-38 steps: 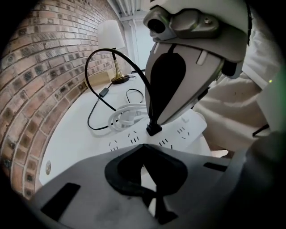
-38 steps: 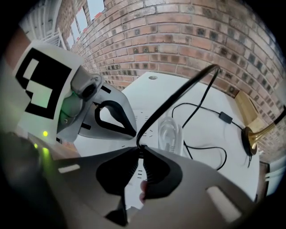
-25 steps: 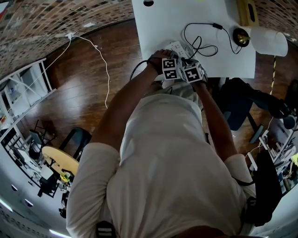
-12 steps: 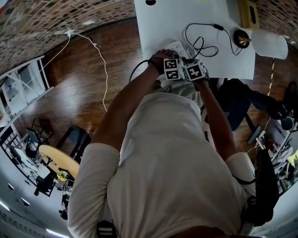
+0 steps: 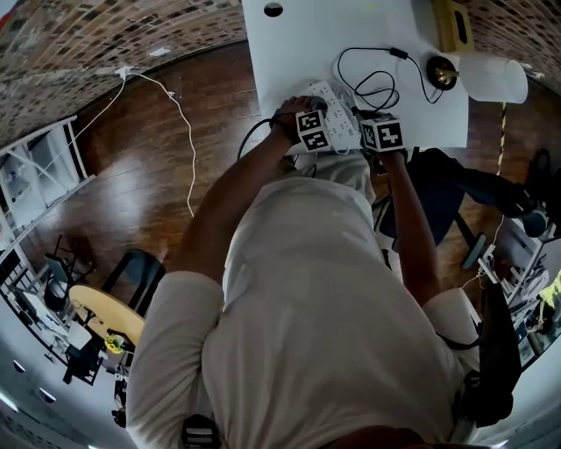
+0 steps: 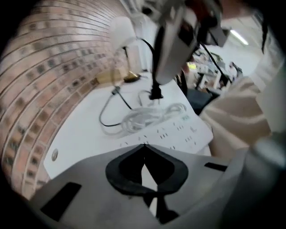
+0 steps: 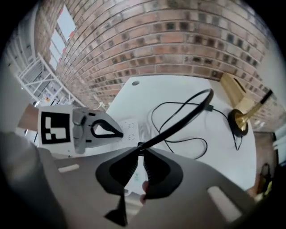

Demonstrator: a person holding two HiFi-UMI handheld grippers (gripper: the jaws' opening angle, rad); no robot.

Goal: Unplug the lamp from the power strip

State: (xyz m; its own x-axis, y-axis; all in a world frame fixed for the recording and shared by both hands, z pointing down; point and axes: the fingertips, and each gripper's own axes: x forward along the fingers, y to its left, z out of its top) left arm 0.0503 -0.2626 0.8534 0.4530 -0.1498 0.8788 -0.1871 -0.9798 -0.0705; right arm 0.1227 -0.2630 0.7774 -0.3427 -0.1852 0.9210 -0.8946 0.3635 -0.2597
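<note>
A white power strip [image 5: 337, 103] lies near the front edge of the white table [image 5: 289, 53]. My left gripper [image 5: 323, 112] points down at the strip's near end. Its jaws have just been opening a little, but the tips still meet with nothing between them [image 6: 143, 146]. My right gripper [image 5: 372, 114] is shut on the lamp's black plug [image 6: 155, 93], which hangs clear above the strip. Its jaws have just been opening slightly, with the plug still between them [image 7: 138, 145]. The black cord [image 7: 178, 123] runs back to the lamp's brass base [image 5: 441, 70] and white shade [image 5: 493, 77].
A coiled white cable [image 6: 147, 118] lies on the table beside the strip. A tan box [image 5: 449, 22] stands behind the lamp. Brick wall [image 7: 178, 44] backs the table. A dark office chair [image 5: 456, 188] stands at the right, and a wooden floor [image 5: 158, 175] spreads to the left.
The right gripper has risen and moved right, away from the left one, lifting the plug off the strip. The left gripper stays over the strip.
</note>
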